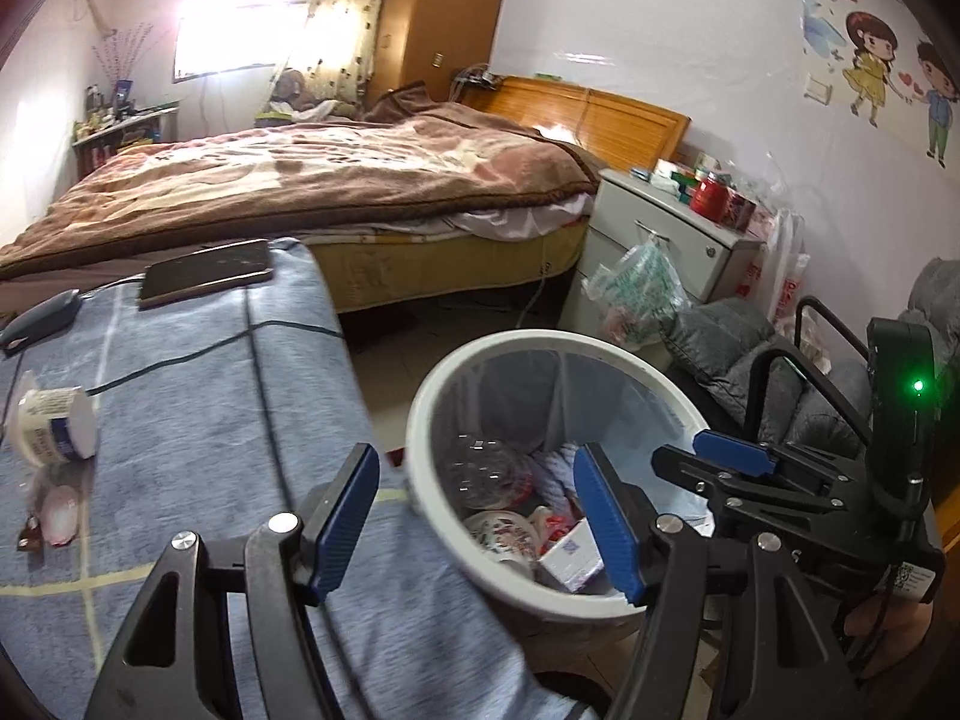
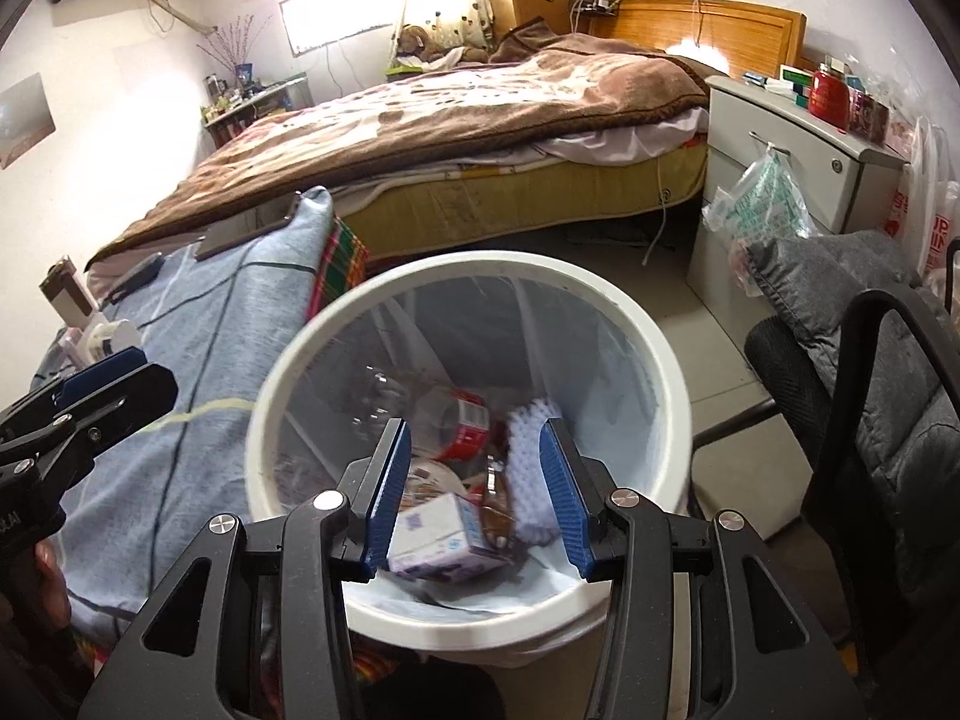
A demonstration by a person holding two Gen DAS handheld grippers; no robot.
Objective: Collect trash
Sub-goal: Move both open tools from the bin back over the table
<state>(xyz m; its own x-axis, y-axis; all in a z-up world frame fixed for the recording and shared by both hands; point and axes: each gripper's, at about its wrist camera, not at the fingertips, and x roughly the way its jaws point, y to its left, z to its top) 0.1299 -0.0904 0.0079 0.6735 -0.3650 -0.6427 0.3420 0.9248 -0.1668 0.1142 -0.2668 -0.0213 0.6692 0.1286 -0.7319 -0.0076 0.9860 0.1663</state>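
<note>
Trash bin [image 2: 645, 336] sits on the floor beside the blue cloth-covered table [image 1: 198, 420], both the left gripper [image 1: 474, 519] and right gripper [image 2: 474, 492] hanging over it, fingers apart and empty, while a yogurt cup [image 1: 57, 426] lies on the table.

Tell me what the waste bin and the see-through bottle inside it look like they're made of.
Waste bin: probably plastic, smooth matte white rim, with a thin translucent liner. Bottle: likely clear thin plastic, glossy, with a red label, showing glints.
</note>
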